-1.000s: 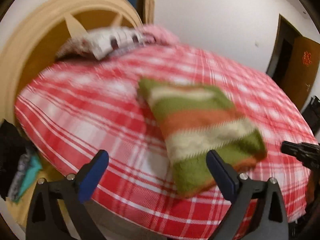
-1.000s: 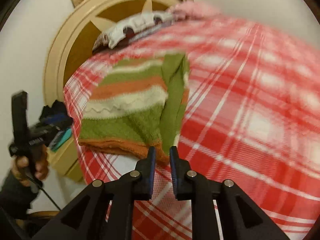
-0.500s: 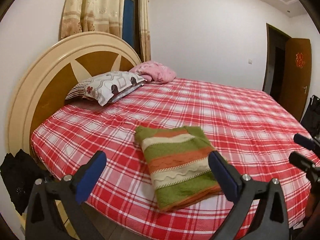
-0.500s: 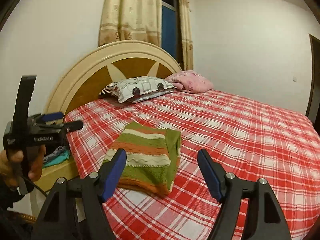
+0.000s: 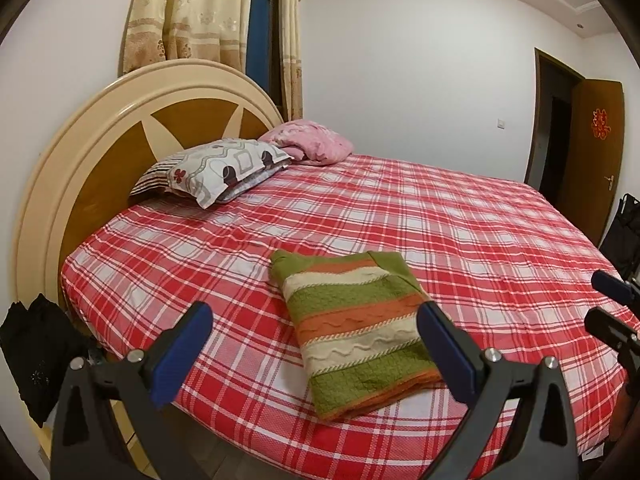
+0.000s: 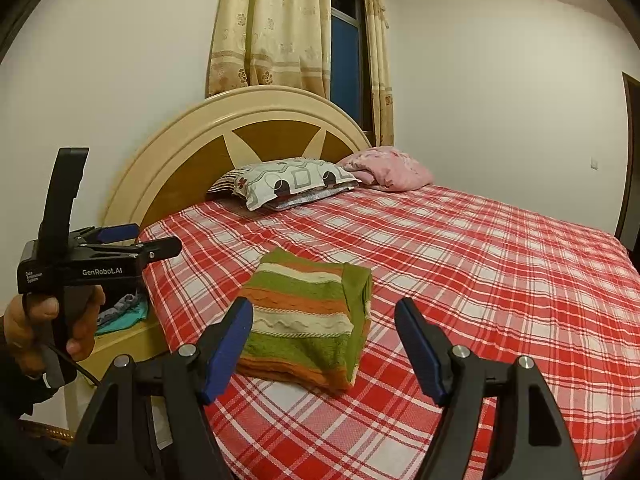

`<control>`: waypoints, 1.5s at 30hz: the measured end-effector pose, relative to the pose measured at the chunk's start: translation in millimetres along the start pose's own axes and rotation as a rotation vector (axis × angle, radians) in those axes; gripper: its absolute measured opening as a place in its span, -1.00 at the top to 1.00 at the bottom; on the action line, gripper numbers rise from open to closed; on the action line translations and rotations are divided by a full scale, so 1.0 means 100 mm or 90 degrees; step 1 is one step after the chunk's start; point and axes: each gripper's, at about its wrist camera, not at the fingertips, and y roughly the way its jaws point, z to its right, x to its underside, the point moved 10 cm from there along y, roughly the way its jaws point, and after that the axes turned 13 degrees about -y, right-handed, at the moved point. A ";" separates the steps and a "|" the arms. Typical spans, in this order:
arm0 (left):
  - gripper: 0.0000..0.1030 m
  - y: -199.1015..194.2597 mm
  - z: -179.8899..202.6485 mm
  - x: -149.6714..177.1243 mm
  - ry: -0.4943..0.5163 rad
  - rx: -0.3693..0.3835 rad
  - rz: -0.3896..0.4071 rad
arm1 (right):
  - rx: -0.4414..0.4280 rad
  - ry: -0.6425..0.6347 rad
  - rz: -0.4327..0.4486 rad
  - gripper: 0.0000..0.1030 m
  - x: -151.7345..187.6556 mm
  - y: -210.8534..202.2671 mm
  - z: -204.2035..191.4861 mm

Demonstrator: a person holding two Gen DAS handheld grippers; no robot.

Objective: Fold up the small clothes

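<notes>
Right gripper (image 6: 324,344) now wide, nothing between its jaws, where a second ago they were pinched at the sweater's near hem; left gripper (image 5: 316,344) likewise wide and empty; both have pulled back and up; ahead of and below both, the striped sweater (image 5: 356,332) lies free as a folded rectangle near the bed (image 5: 500,240) edge; fold looks finished, the piece released.

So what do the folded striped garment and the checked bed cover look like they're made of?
The folded green, orange and cream striped garment looks like thick knitted yarn, probably wool or acrylic: raised wavy ribs, matte, fuzzy surface. The red and white checked bed cover looks like thin woven cotton: flat, matte, fine weave.
</notes>
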 end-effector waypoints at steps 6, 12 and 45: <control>-1.00 0.02 -0.01 0.01 0.002 -0.008 -0.005 | 0.000 0.006 0.003 -0.44 0.00 -0.03 0.00; -1.00 0.05 -0.01 0.03 0.004 -0.001 -0.018 | -0.006 0.009 -0.002 -0.44 0.03 0.00 -0.02; -1.00 0.09 -0.06 0.02 0.007 -0.008 -0.025 | -0.019 0.015 -0.003 -0.44 0.05 -0.01 -0.12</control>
